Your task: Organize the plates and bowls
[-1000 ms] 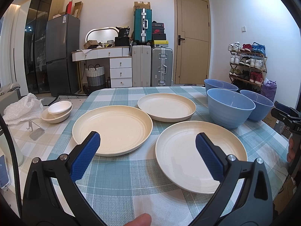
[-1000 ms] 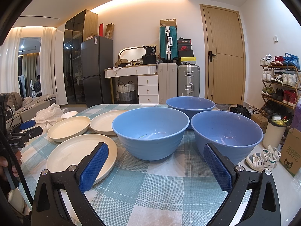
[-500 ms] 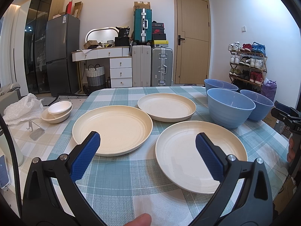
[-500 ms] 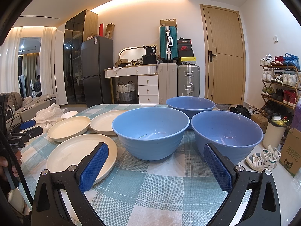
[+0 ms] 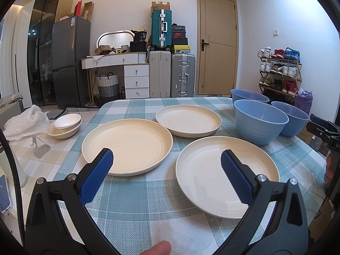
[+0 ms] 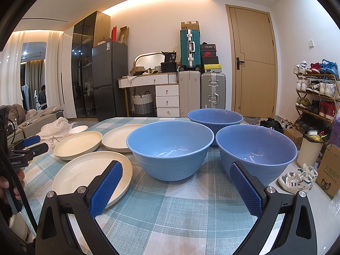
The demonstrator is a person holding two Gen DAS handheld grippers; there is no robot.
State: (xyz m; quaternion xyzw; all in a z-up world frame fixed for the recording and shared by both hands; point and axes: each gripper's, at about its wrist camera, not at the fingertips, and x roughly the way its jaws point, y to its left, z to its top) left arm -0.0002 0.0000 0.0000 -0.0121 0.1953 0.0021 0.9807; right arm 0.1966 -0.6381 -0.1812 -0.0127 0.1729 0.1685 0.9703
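Observation:
Three cream plates lie apart on the checked tablecloth: a left plate (image 5: 127,145), a far plate (image 5: 188,120) and a near right plate (image 5: 226,175). Three blue bowls stand at the right: a near bowl (image 6: 170,148), a right bowl (image 6: 256,150) and a far bowl (image 6: 215,118). My left gripper (image 5: 166,165) hovers open above the table's near edge, its fingers framing the gap between the left and near right plates. My right gripper (image 6: 176,179) is open too, low in front of the near bowl and right bowl, holding nothing.
Small white bowls (image 5: 64,125) are stacked on a side surface at the left beside a crumpled plastic bag (image 5: 25,122) and a clear stand (image 5: 40,148). Right of the table's edge (image 6: 274,189) the floor holds shoes, a cardboard box (image 6: 328,171) and a bin.

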